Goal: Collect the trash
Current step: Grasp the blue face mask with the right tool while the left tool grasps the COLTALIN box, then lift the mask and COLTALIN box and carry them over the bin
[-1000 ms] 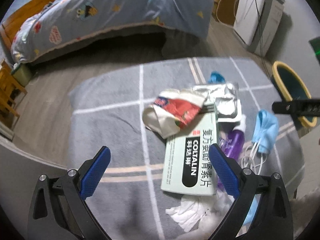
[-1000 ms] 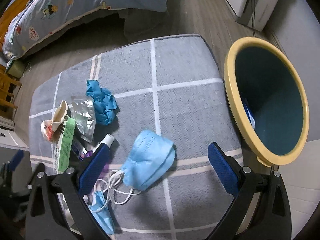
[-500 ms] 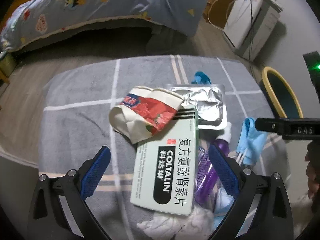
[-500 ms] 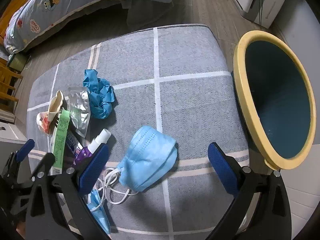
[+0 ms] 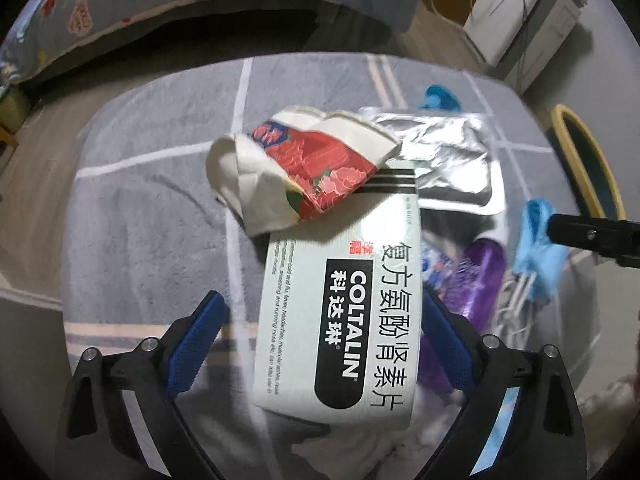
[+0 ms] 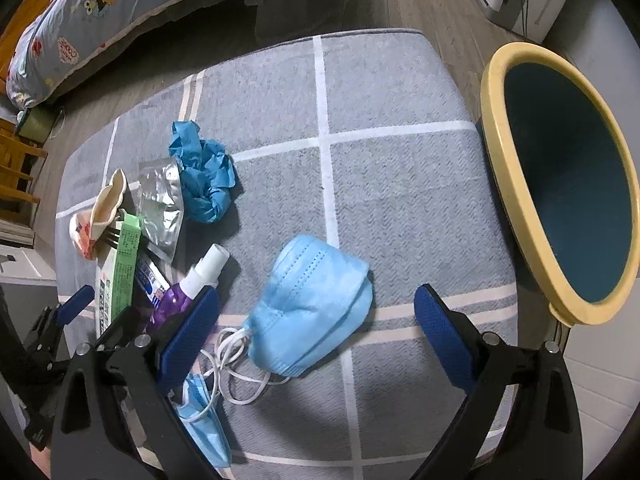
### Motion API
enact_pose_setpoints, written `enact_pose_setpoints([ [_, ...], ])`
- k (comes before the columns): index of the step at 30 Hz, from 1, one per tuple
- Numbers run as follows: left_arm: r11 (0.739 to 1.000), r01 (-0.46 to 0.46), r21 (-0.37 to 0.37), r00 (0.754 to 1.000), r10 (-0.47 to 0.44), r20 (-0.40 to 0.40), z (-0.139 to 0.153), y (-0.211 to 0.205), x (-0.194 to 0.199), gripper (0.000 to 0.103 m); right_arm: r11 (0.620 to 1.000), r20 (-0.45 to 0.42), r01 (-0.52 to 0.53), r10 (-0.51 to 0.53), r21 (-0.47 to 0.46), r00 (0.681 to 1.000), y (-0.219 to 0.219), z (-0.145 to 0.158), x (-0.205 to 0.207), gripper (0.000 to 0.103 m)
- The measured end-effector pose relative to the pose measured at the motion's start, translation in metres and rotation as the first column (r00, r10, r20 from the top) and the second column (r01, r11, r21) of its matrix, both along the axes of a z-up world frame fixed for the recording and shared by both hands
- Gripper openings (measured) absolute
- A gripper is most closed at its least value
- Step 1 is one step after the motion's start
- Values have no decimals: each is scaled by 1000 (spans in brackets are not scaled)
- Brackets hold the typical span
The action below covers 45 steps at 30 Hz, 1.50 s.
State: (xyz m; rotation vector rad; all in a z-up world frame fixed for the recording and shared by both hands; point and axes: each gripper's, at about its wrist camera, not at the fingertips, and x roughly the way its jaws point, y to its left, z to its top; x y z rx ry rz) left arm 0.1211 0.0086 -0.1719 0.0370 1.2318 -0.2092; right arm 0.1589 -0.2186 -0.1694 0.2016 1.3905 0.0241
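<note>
Trash lies on a grey checked rug point(image 6: 400, 168). My left gripper point(image 5: 320, 344) is open, its blue fingers on either side of a pale green Coltalin medicine box point(image 5: 344, 312). A crushed red and white paper cup point(image 5: 296, 172) rests on the box's far end, with a foil blister pack point(image 5: 448, 160) behind. A purple spray bottle point(image 5: 476, 272) lies right of the box. My right gripper point(image 6: 316, 328) is open and hovers over a light blue face mask point(image 6: 312, 312). A crumpled blue glove point(image 6: 204, 176) lies further back. A yellow-rimmed bin point(image 6: 560, 184) stands right of the rug.
A bed with a blue patterned duvet point(image 6: 120, 4) runs along the far side. A white appliance with cables point(image 5: 520, 20) stands at the back right. White tissue point(image 5: 400, 440) lies under the box's near end. A second mask point(image 6: 204, 432) lies by my right gripper's left finger.
My left gripper has moved forward and lower, so the medicine box now sits between its fingers. My right gripper has come down closer over the face mask.
</note>
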Motion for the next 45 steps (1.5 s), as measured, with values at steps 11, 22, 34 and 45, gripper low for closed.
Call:
enact_pose_setpoints([
  [11, 998, 25, 63, 1000, -25, 2, -4, -6, 0, 77, 996, -43, -71, 69, -56, 997, 11, -15, -2, 47],
  [22, 996, 43, 80, 998, -47, 43, 11, -16, -6, 76, 995, 10, -88, 88, -55, 996, 11, 8, -2, 32],
  [34, 994, 81, 68, 988, -89, 122, 41, -27, -18, 74, 996, 80, -66, 70, -59, 994, 3, 49, -9, 32],
  [45, 998, 55, -15, 984, -52, 169, 68, -15, -24, 74, 996, 147, -65, 73, -57, 986, 3, 70, -13, 32],
])
